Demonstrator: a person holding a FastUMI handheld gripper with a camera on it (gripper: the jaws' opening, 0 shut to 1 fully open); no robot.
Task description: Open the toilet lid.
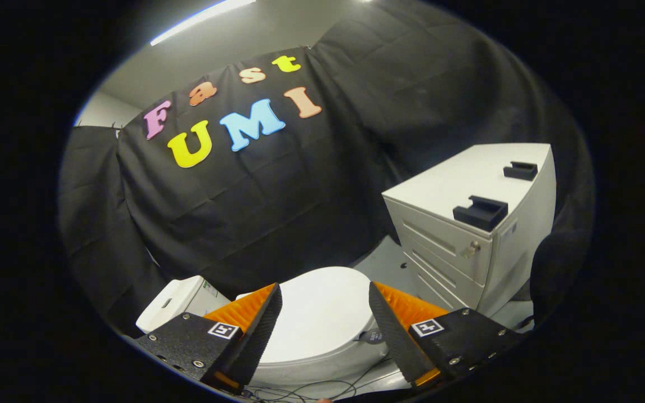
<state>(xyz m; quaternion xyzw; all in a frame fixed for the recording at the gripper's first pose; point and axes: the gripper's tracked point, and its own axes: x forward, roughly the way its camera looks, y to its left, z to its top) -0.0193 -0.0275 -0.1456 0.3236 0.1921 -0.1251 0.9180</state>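
The gripper [325, 296] holds its two fingers wide apart, gripping nothing. Beyond and between them lies the white oval toilet lid [319, 319], closed flat on its bowl. The white cistern [174, 305] is at the left. A pale grey metal drawer cabinet [468, 224] stands far right, carrying two black brackets [482, 211].

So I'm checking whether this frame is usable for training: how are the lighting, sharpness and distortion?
Gripper view: strong fisheye bending, the white cabinet leans and its edges curve; a ceiling light strip glares overhead; the closed toilet lid is evenly lit, slightly soft; the open gripper looks sharp, its fingers apart over the lid; the black cloth wall loses detail in the dark.
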